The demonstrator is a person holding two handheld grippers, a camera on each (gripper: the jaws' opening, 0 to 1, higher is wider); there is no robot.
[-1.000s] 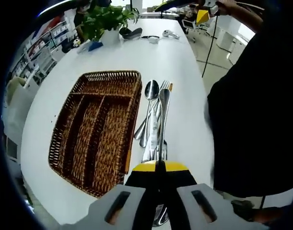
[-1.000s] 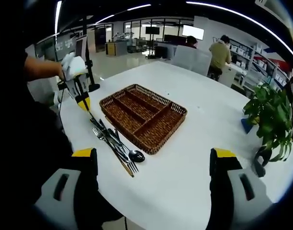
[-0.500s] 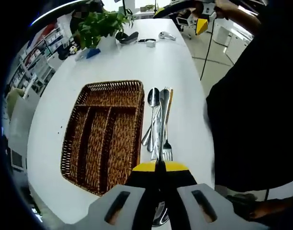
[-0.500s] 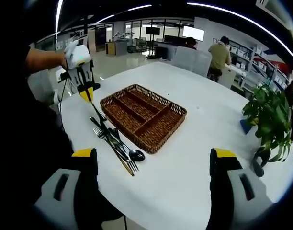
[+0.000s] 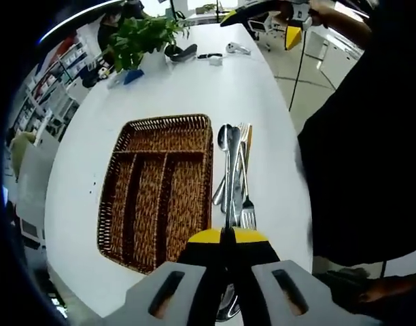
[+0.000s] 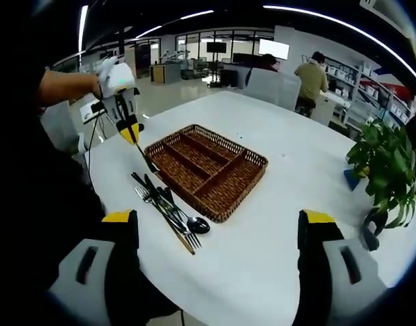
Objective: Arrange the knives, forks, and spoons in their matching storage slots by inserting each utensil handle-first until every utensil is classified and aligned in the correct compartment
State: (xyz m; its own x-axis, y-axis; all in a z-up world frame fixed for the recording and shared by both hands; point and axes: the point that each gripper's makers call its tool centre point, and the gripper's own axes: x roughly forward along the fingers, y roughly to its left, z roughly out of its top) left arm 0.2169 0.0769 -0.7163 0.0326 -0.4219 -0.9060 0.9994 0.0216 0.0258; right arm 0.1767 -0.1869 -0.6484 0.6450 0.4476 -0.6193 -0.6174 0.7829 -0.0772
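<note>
Here the left tongs (image 5: 225, 236) are clamped on one utensil (image 5: 230, 173), lifted clear of the white tabletop (image 5: 174, 88); in the right gripper view it hangs from the left tongs (image 6: 131, 134) as a dark, slender piece whose type I cannot tell. The right tongs (image 6: 221, 227) stand wide apart, holding nothing. The wicker tray (image 5: 160, 187) lies just left of the remaining cutlery pile (image 5: 238, 173) (spoons and forks side by side, touching one another). The tray has long slots and one cross slot at its far end, all looking bare. To do this step well, I judge the held piece should be swung over a long slot, lined up with its length, and lowered handle end first before release.
</note>
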